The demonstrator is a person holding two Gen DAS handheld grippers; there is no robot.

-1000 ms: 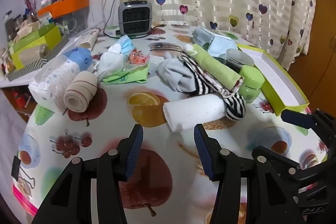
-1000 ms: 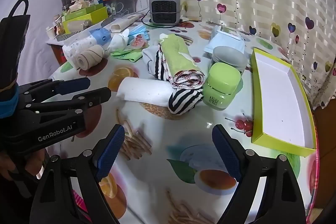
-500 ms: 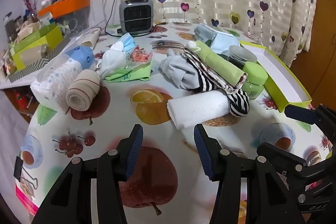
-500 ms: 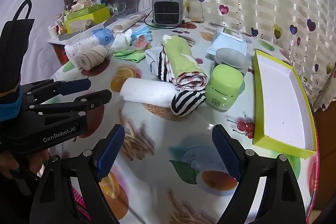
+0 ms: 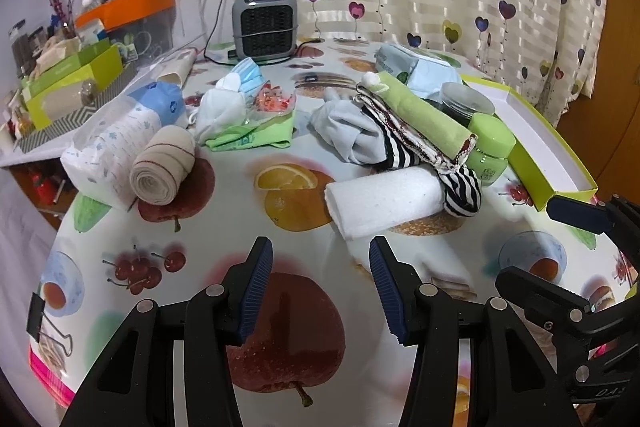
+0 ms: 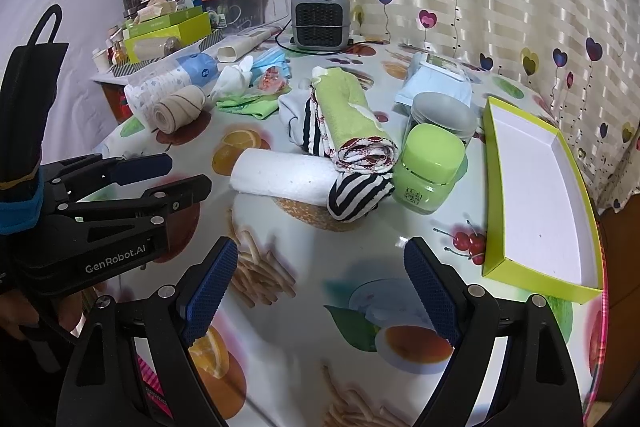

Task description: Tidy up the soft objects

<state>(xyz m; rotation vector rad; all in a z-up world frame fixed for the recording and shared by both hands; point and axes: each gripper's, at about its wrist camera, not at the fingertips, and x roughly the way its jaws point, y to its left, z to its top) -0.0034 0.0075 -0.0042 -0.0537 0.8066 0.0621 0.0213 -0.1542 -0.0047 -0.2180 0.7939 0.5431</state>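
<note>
A white rolled towel [image 5: 384, 201] [image 6: 286, 175] lies mid-table beside a black-and-white striped cloth [image 5: 460, 189] [image 6: 358, 197] and a green rolled cloth [image 5: 424, 115] [image 6: 350, 117]. A grey cloth [image 5: 346, 131] lies behind them. A beige bandage roll [image 5: 162, 167] [image 6: 178, 109] rests at the left. An empty green-rimmed white tray [image 6: 536, 195] [image 5: 532, 131] sits at the right. My left gripper [image 5: 320, 287] stands open just short of the white towel, holding nothing. My right gripper [image 6: 318, 291] is open over bare tablecloth, and the left gripper [image 6: 160, 175] shows at its left.
A green jar [image 6: 430, 167] and a grey-lidded jar [image 6: 440, 115] stand between the cloths and the tray. A tissue pack [image 5: 120, 139], face masks [image 5: 248, 77], a green cloth [image 5: 256, 137], a small heater [image 5: 264, 23] and cluttered boxes [image 5: 72, 83] fill the back and left.
Both grippers have drawn back slightly from the pile; the cloths now look a little farther off. Nothing was grasped or moved on the table.
</note>
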